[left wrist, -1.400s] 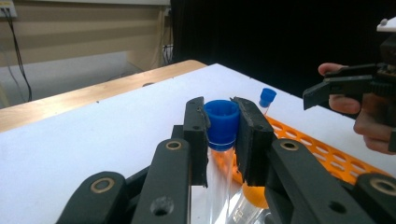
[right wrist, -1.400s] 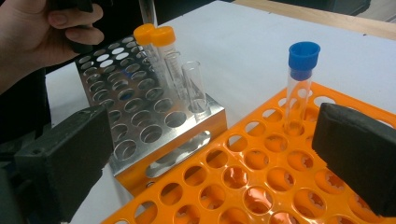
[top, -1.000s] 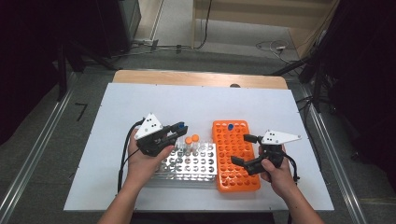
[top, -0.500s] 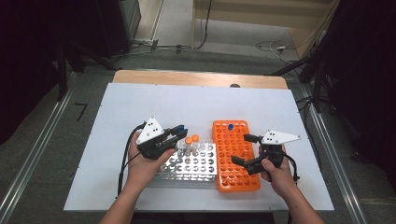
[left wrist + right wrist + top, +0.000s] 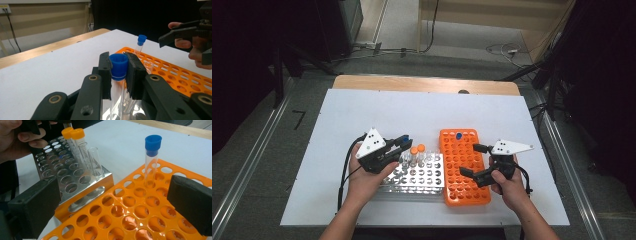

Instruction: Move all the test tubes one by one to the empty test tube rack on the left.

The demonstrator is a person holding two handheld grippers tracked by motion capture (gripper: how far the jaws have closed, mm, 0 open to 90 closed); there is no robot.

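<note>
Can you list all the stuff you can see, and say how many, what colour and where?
table: 1, white, wooden strip along its far edge.
orange rack: 1, orange, right of the middle.
metal rack: 1, silver, left of the orange rack, touching it.
blue-capped tube: 1, clear with blue cap, upright in the orange rack's far end.
held tube: 1, clear with blue cap, gripped at the cap, over the metal rack.
orange-capped tubes: 2, clear with orange caps, far end of the metal rack.
open tube: 1, clear, no cap, beside the orange-capped tubes.
left gripper: 1, black, jaws shut on the held tube.
right gripper: 1, black, jaws open over the orange rack.
hands: 2, one on each gripper.
</note>
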